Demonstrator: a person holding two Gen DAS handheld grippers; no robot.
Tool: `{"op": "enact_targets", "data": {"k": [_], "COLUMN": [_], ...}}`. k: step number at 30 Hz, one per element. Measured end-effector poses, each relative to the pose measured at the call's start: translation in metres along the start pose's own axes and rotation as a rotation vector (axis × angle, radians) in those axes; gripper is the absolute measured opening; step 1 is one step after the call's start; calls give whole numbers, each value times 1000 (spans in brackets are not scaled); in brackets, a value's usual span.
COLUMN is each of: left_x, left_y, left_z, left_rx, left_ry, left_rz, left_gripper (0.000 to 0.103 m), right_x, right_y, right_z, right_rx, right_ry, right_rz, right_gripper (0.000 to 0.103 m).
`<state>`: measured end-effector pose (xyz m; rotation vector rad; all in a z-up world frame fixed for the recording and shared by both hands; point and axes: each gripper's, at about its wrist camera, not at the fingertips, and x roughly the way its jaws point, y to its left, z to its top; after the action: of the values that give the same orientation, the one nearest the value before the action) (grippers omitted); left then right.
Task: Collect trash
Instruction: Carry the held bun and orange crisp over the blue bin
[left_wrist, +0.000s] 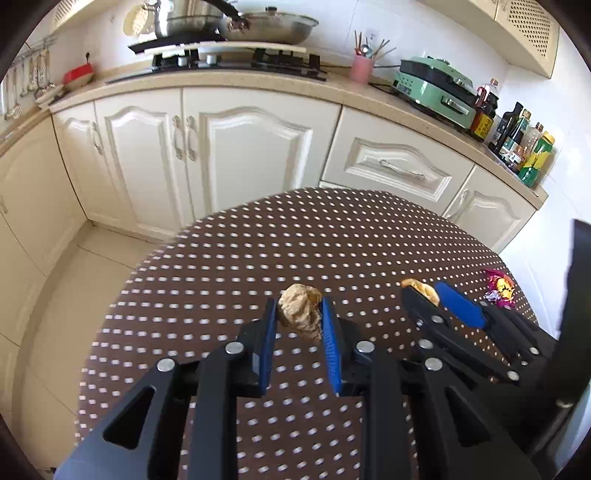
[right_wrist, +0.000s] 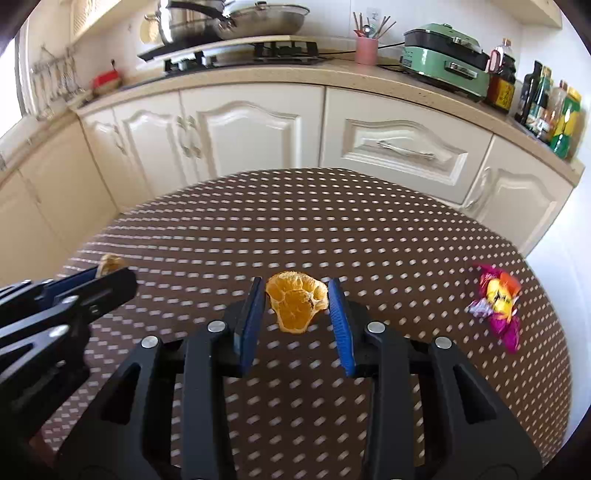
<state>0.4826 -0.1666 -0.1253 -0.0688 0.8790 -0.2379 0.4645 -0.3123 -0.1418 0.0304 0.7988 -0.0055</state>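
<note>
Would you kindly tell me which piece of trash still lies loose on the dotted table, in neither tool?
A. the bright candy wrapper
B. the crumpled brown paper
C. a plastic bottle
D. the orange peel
A: the candy wrapper lies alone on the table, while the right tool pinches the orange peel and the left tool pinches the brown paper.

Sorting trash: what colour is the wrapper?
Magenta, yellow and orange candy wrapper; clearest in the right wrist view.

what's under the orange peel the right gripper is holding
Under the orange peel, pinched in the right gripper, only the dotted brown tablecloth shows. The cloth directly beneath the peel is covered, so contact or lift cannot be judged.
</note>
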Motion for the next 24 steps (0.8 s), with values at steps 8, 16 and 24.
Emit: {"op": "enact_targets", "data": {"k": [8, 16, 24], "left_x": [-61, -130, -181], "left_y": [59, 153, 263], "left_z": [-23, -58, -110], "left_rx": [-13, -115, -255], "left_ry": [-76, -143, -154], "left_rz": [84, 181, 285], "left_gripper": [23, 23, 23], "right_x": [-51, -88, -101], "right_y": [59, 173, 288], "right_z": [-7, -26, -54], "right_rx": [-31, -121, -231], "right_ry": [-73, -98, -69], "right_rz": [103, 252, 382], "right_gripper": [35, 35, 35]}}
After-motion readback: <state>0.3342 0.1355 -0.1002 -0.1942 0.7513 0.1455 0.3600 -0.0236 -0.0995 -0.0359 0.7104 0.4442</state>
